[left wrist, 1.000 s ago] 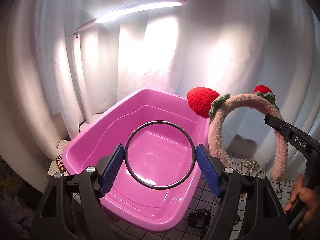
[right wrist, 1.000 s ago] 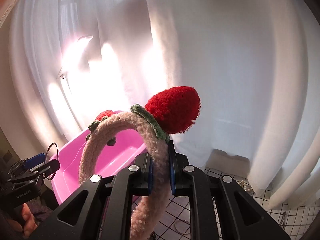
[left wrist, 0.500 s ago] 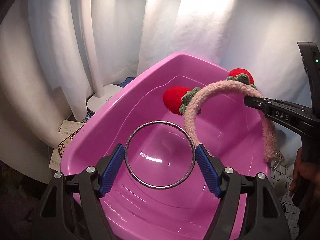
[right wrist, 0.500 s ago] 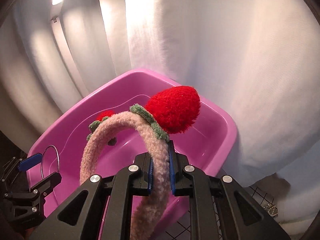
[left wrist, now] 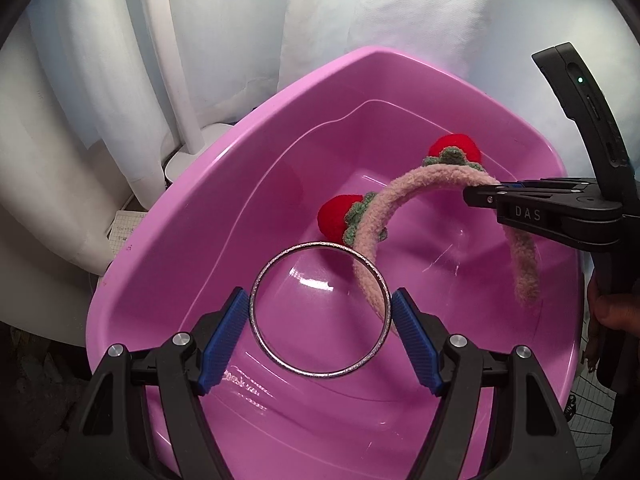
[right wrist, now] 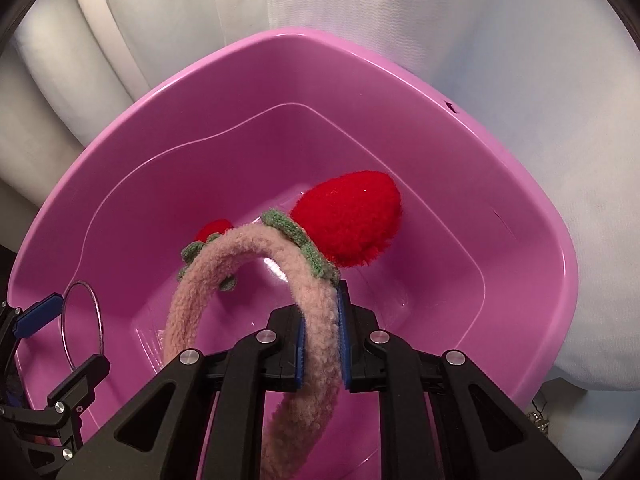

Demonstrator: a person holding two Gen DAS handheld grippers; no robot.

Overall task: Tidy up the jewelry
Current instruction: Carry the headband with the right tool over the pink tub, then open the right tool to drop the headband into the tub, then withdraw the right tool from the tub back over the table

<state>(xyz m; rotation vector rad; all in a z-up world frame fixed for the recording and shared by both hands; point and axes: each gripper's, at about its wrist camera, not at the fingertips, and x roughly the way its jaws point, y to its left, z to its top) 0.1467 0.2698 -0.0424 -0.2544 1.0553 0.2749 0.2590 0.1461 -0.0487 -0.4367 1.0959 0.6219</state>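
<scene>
While the left tool [left wrist: 320,312] clamps the bangle [left wrist: 320,310] and the right tool [right wrist: 322,340] the headband [right wrist: 256,276], its 9 o'clock leg could snag the bangle above the pink tub [left wrist: 168,232]

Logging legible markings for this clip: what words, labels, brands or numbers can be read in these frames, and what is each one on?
"DAS": white letters on the side of the right gripper, seen in the left wrist view.
Embossed lettering on the floor of the pink basin, just ahead of the left gripper: too faint to read.
Gridded paper beside the basin: small marks, too small to read.
Right wrist view: no text.
</scene>
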